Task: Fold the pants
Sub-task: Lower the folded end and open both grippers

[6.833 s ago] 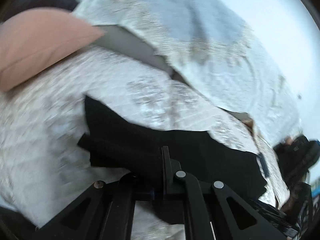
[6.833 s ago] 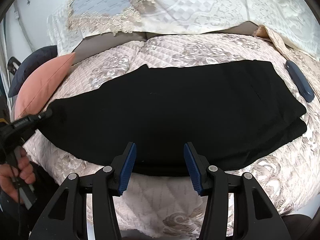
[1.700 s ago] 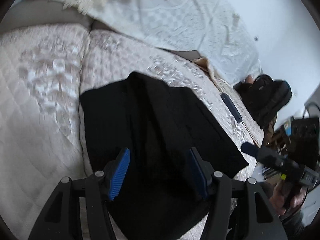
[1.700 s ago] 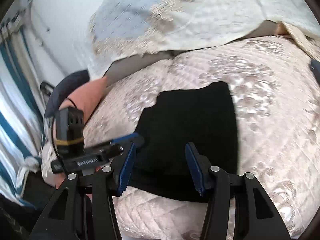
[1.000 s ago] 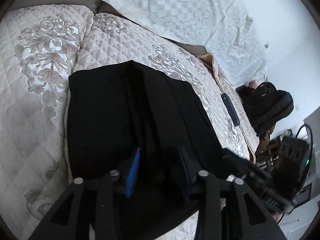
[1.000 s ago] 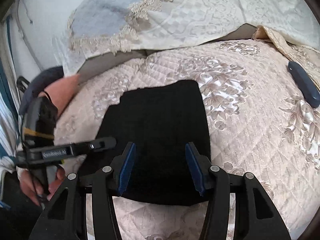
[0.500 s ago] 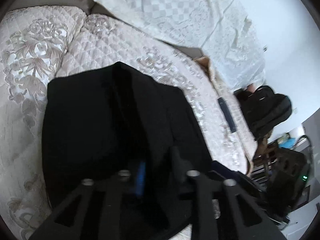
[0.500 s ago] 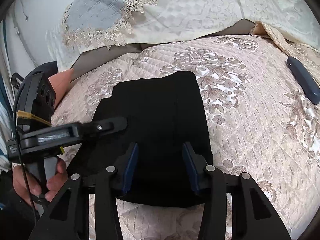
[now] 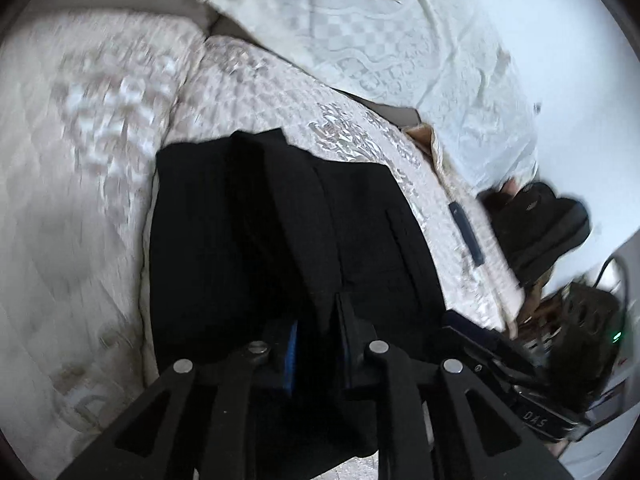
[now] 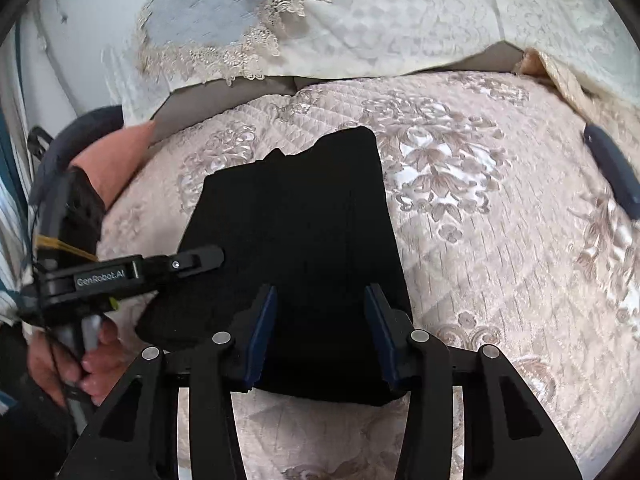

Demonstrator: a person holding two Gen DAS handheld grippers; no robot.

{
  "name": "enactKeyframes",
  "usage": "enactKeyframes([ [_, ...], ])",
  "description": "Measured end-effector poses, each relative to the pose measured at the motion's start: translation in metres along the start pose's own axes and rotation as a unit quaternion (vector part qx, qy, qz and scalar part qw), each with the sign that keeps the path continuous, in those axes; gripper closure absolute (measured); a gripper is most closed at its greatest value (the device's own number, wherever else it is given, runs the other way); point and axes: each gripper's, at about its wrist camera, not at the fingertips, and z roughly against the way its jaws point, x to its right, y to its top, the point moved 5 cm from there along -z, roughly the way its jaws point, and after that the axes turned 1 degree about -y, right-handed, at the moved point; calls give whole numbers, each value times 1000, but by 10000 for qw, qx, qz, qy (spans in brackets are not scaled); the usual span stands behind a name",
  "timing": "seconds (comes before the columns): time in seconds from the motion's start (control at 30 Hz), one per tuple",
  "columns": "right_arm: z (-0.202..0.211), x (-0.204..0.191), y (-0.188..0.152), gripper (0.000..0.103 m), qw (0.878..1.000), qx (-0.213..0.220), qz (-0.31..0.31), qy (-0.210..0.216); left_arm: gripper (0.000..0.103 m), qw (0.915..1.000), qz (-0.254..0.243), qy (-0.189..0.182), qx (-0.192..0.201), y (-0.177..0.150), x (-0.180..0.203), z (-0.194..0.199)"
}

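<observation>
The black pants (image 10: 296, 232) lie folded into a short stack on the quilted bed; they also show in the left wrist view (image 9: 256, 240). My left gripper (image 9: 316, 332) has its jaws nearly closed on a ridge of the pants' near left edge; it also shows in the right wrist view (image 10: 192, 262), pressed on the fabric. My right gripper (image 10: 318, 320) is open, its fingers straddling the pants' near edge, and its body (image 9: 520, 384) shows at the lower right of the left wrist view.
The beige floral quilt (image 10: 500, 240) covers the bed. A dark blue case (image 10: 612, 168) lies at the right. A lace-trimmed cover (image 10: 360, 28) drapes the headboard. A pink pillow (image 10: 112, 160) is at the left. A black bag (image 9: 536, 228) sits beyond the bed's right side.
My left gripper's jaws have closed in from wide open onto the pants' edge. The right gripper stays open over the near edge. The pants went from laid out long to a short stack.
</observation>
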Motion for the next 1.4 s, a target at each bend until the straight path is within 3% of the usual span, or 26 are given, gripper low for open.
enactKeyframes([
  [0.17,12,-7,4,57,9997,113,117,-162,79,9976,-515,426,152,1,14,14],
  [0.37,-2,-9,-7,57,9967,-61,499,-644,76,9970,-425,619,175,-5,5,23],
  [0.53,8,-12,-2,57,9962,76,526,-695,78,9932,-491,928,512,-2,9,47],
  [0.7,15,-10,-1,57,9956,176,487,-776,78,9915,-783,756,718,-6,32,62],
  [1.0,17,1,-8,57,9952,174,391,-884,78,9885,-1415,187,492,-32,77,43],
  [1.13,10,7,-12,56,9957,70,314,-864,78,9880,-1430,576,101,-44,61,13],
  [1.4,0,18,-19,45,9972,-11,100,-737,78,9888,-1399,499,157,-40,57,10],
])
